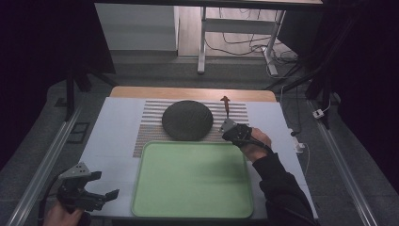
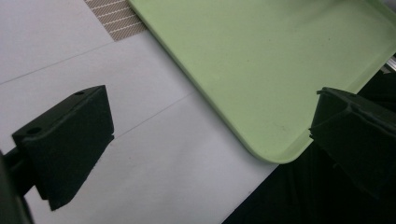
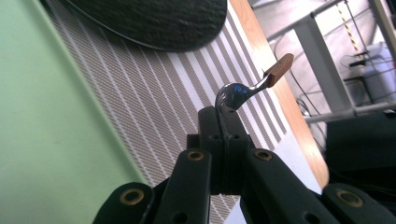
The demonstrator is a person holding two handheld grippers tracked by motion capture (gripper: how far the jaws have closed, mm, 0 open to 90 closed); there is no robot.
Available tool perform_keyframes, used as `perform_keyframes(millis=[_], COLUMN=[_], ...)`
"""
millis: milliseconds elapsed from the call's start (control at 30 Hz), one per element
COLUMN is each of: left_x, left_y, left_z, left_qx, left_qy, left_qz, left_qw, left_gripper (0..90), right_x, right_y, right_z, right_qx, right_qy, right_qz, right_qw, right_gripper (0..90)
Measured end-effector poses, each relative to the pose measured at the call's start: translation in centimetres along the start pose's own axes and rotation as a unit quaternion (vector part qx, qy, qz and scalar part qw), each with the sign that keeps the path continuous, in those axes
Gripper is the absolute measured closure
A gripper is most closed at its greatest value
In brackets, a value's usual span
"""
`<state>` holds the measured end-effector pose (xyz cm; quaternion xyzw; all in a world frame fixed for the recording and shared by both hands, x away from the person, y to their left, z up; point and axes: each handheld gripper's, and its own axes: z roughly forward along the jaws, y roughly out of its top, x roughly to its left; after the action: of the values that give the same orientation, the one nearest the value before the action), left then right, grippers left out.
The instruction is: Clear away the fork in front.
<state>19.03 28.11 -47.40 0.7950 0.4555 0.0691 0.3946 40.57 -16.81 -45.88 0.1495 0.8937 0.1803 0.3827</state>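
Evidently the right gripper point(image 3: 223, 112) is clamped shut on the metal spoon's bowl point(image 3: 232, 94), its brown wooden handle point(image 3: 278, 69) jutting clear beyond the tips for carrying, while the left gripper point(image 1: 99, 186) waits wide open and empty beside the pale green plastic tray point(image 1: 193, 179)

1. The tray point(image 1: 193, 181) is plain pale green, with no pattern.
2. The plate point(image 1: 187, 120) is dark charcoal, almost black, with a faintly mottled surface.
3. The placemat point(image 1: 150, 125) under the plate bears fine stripes in brown-grey and white.
4. The spoon point(image 3: 247, 89) has a shiny silver bowl and a reddish-brown handle.
5. The table point(image 1: 113, 136) is covered in plain white; a light wood edge shows along its far side.
6. The right claw point(image 3: 223, 140) is matt black with brass-coloured rivets.
7. The left claw point(image 2: 205, 135) has plain black jaws.
8. The person's sleeve point(image 1: 282, 188) is black.
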Motion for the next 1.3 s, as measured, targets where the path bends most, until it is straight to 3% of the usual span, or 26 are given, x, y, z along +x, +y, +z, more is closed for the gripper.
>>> perform_keyframes(millis=[67,133,200,267,333,400,433,567,633,667,700,733,800,933,967,1100,1133,1200,1233,1267,1300], left_x=[-0.1,-0.1,-0.2,-0.3,-0.4,-0.6,-0.6,-0.8,-0.8,-0.8,-0.8,-0.8,-0.8,-1.0,-1.0,-1.1,-1.1,-1.2,-1.2,-1.3,-1.4], left_y=[0.1,0.2,0.3,0.5,0.6,0.9,1.0,1.5,1.9,2.0,2.2,2.3,2.7,3.4,3.6,4.7,5.0,5.6,5.9,6.2,6.5], left_z=[0.0,0.2,0.3,0.4,0.6,0.8,1.0,1.7,2.1,2.3,2.5,2.7,3.1,3.8,4.0,4.9,5.2,5.7,6.0,6.3,6.6], left_qx=[-0.002,-0.003,-0.003,-0.001,-0.001,0.0,0.001,0.008,0.01,0.011,0.011,0.011,0.01,0.004,0.003,0.002,0.002,0.005,0.006,0.008,0.01], left_qy=[-0.002,-0.005,-0.008,-0.012,-0.016,-0.022,-0.024,-0.04,-0.049,-0.053,-0.059,-0.063,-0.074,-0.091,-0.094,-0.103,-0.105,-0.106,-0.108,-0.11,-0.112], left_qz=[0.001,0.003,0.005,0.008,0.01,0.014,0.015,0.024,0.03,0.033,0.035,0.037,0.044,0.059,0.062,0.074,0.077,0.086,0.09,0.094,0.098], left_qw=[1.0,1.0,1.0,0.9999,0.9998,0.9997,0.9996,0.9989,0.9983,0.998,0.9976,0.9972,0.9962,0.9941,0.9937,0.992,0.9915,0.9906,0.9901,0.9894,0.9889], left_gripper=[0.0,0.0,0.0,0.0,0.0,0.0,0.0,0.0,0.0,0.0,0.0,0.0,0.0,0.0,0.0,0.0,0.0,0.0,0.0,0.0,0.0], right_x=[-0.1,-0.3,-0.3,-0.3,-0.3,-0.4,-0.5,-0.6,-0.5,-0.5,-0.5,-0.4,-0.2,0.1,0.1,0.8,0.8,1.0,1.3,1.3,1.7], right_y=[0.0,-0.1,-0.2,-0.3,-0.7,-0.8,-1.2,-1.7,-2.0,-2.0,-2.1,-2.4,-2.6,-2.9,-2.9,-3.1,-3.1,-3.2,-3.3,-3.3,-3.4], right_z=[-0.3,-1.3,-1.6,-2.3,-3.3,-3.6,-4.4,-5.7,-6.3,-6.3,-6.6,-7.1,-7.5,-8.2,-8.2,-9.0,-9.0,-9.4,-9.6,-9.6,-9.9], right_qx=[-0.005,-0.025,-0.034,-0.05,-0.072,-0.079,-0.094,-0.126,-0.139,-0.139,-0.146,-0.156,-0.163,-0.177,-0.177,-0.191,-0.191,-0.196,-0.203,-0.203,-0.208], right_qy=[0.007,0.027,0.033,0.048,0.071,0.078,0.091,0.117,0.13,0.13,0.138,0.152,0.163,0.184,0.184,0.214,0.214,0.231,0.246,0.246,0.26], right_qz=[0.005,0.025,0.036,0.051,0.078,0.085,0.101,0.13,0.138,0.138,0.141,0.151,0.158,0.168,0.168,0.171,0.171,0.174,0.175,0.175,0.173], right_qw=[1.0,0.999,0.9982,0.9963,0.9918,0.9902,0.9863,0.9766,0.972,0.972,0.9695,0.9643,0.9601,0.9523,0.9523,0.9425,0.9425,0.9371,0.9313,0.9313,0.9268], right_gripper=[90.0,90.0,90.0,90.0,90.0,90.0,90.0,90.0,90.0,90.0,90.0,90.0,90.0,90.0,90.0,90.0,90.0,90.0,90.0,90.0,90.0])
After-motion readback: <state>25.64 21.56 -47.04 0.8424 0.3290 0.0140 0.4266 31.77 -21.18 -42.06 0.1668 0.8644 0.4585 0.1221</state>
